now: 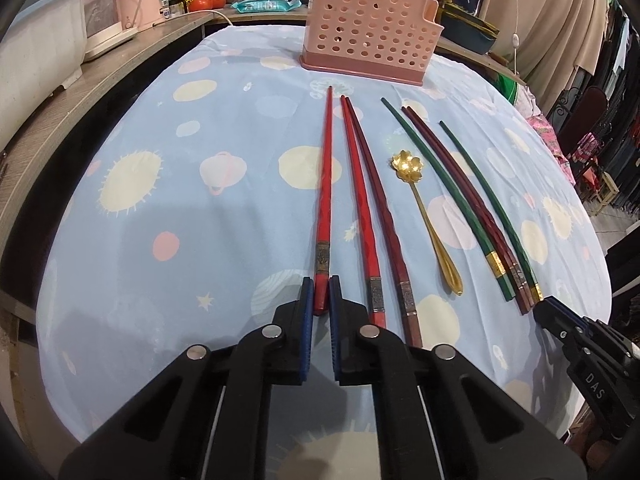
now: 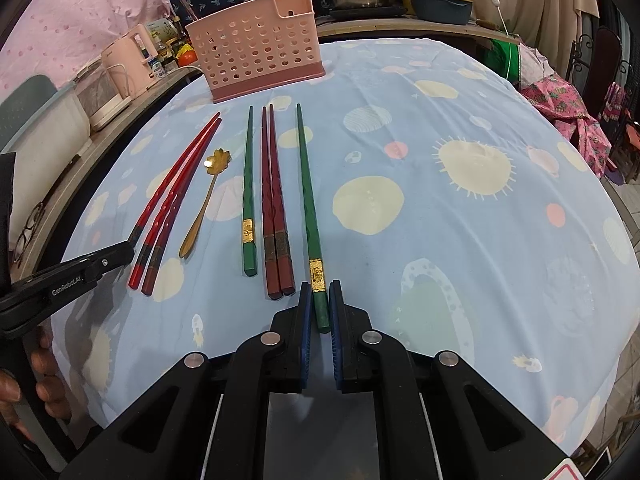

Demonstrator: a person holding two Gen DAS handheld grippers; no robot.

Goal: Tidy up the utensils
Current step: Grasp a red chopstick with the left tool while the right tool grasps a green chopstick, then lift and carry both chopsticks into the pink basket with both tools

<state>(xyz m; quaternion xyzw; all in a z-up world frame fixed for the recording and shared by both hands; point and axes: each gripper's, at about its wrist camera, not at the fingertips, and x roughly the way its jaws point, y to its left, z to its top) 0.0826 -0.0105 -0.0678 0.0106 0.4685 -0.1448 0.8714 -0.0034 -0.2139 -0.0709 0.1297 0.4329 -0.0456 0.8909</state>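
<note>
Left wrist view: left gripper (image 1: 322,294) straddles butt end of leftmost red chopstick (image 1: 325,200), blue pads flanking it, grip looks closed on it. Gold flower spoon (image 1: 424,208) lies between red and green chopsticks on planet-print tablecloth (image 1: 160,200); pink perforated holder (image 1: 368,28) stands beyond.

Right wrist view: right gripper (image 2: 320,304) clamps rightmost green chopstick (image 2: 310,216) at its butt end; dark red pair (image 2: 274,200) just beside.

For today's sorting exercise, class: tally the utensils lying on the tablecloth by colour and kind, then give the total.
Bright red chopsticks: 2
Dark red chopsticks: 3
Green chopsticks: 2
Gold spoon: 1
Total: 8 utensils on the tablecloth; none is in the pink holder yet.
</note>
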